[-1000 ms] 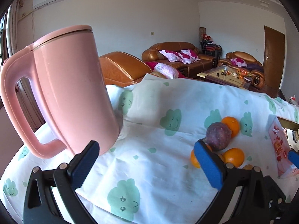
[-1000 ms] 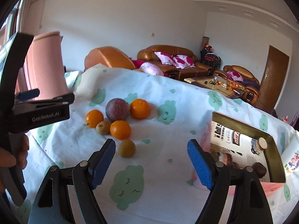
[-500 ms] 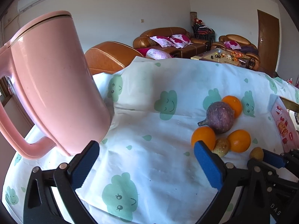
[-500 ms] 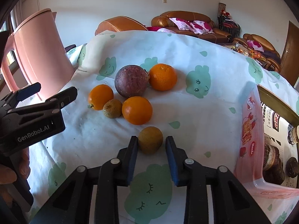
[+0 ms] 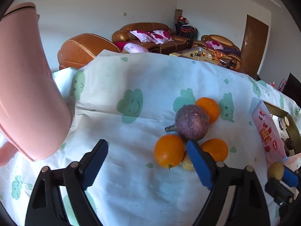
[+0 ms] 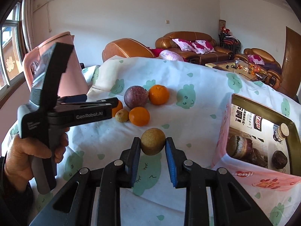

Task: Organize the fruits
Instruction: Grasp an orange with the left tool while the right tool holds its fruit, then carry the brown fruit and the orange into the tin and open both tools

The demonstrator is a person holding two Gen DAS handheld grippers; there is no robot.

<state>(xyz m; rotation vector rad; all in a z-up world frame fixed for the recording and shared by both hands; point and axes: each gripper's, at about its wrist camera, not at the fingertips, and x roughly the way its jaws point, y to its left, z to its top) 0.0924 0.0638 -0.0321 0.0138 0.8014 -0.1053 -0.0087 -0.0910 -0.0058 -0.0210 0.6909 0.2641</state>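
- Right gripper [image 6: 152, 148]: clamped on a small brown round fruit [image 6: 152, 141], lifted off the tablecloth [image 6: 197, 116].
- Left gripper [image 5: 148, 162]: jaws apart, just been closing, nothing between; beside the oranges [image 5: 169, 151].

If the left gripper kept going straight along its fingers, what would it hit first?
Probably the bare tablecloth between its open fingers. The nearest orange lies right of centre, by the right finger; depth is unclear.

Bare cloth on the counter [image 6: 197, 101] lies open between the fruit cluster and the pink box [image 6: 263, 179] at the right edge. The purple fruit [image 6: 135, 97] and oranges [image 6: 139, 116] crowd the middle. The pink jug [image 5: 24, 86] blocks the left edge. The left gripper [image 6: 99, 103] reaches across just beside the cluster.
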